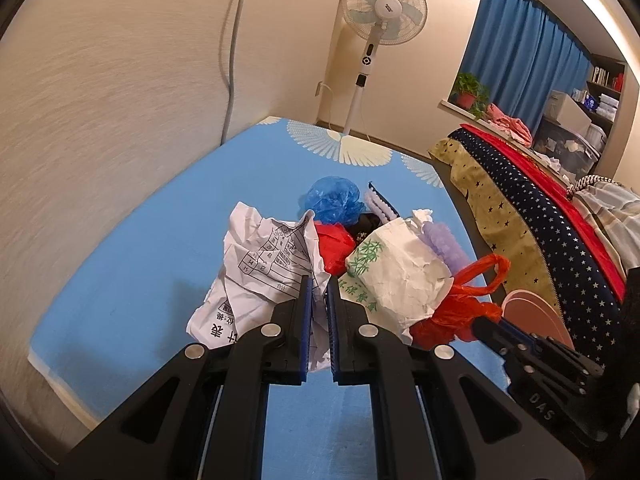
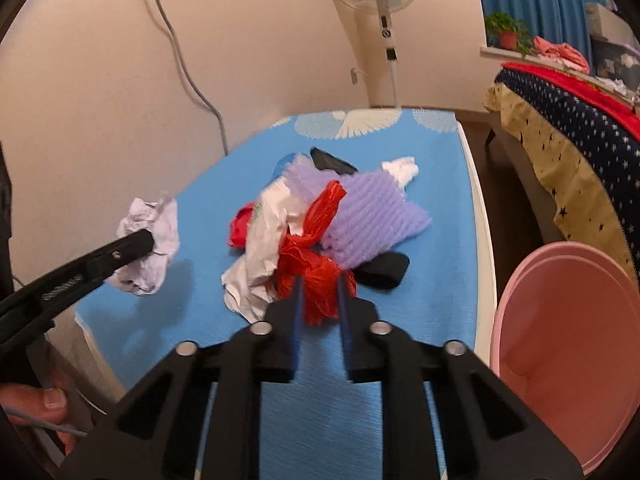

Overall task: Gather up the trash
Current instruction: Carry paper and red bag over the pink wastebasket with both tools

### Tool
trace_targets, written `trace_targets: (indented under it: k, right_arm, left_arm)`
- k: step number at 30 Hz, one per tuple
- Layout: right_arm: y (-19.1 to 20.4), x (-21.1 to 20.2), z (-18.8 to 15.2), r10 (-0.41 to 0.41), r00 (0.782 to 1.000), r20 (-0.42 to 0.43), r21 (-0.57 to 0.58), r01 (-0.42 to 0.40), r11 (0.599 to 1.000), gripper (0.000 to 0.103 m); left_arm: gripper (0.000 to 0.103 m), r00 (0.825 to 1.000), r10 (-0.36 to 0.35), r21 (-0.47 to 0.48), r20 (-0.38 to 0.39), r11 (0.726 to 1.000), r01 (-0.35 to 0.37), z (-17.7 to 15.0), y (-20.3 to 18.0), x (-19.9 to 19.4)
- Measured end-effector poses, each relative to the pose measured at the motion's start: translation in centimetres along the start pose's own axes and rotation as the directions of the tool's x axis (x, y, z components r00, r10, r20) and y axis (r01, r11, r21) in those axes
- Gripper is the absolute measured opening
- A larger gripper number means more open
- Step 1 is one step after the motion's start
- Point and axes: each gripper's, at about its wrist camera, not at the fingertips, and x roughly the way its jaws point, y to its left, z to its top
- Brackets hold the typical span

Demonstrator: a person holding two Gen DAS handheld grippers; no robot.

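Left gripper [image 1: 318, 280] fingers clamp crumpled paper [image 1: 256, 264]; right gripper [image 2: 319, 280] fingers pinch the red plastic bag [image 2: 316, 280], whose loose loops may drag neighbouring trash off the counter [image 2: 400, 400].

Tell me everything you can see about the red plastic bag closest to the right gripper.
The red bag is thin, crinkly, translucent plastic, bunched into a wad with one twisted handle loop sticking up and away. It lies on the blue cloth at the near edge of the trash pile, against the white paper bag and overlapping the purple foam net. The right gripper has its fingers on either side of the wad, pinching it.
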Motion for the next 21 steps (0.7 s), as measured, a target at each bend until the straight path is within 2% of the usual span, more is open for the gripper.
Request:
trace_targets:
  k: [10, 21]
  right_arm:
    - [2.0, -4.8, 1.6, -0.005, 0.994, 0.109, -0.047, 0.01, 0.999, 0.006]
    - [2.1, -9.5, 2.1, -0.092, 0.974, 0.208, -0.035, 0.101, 0.994, 0.006]
  left_arm:
    - [0.007, 0.999, -0.016, 0.019, 0.031, 1.0, 0.016, 0.2, -0.7, -1.3]
    - [0.007, 0.996, -0.065, 0.06, 0.053, 0.996, 0.062, 0.1, -1.3, -3.2]
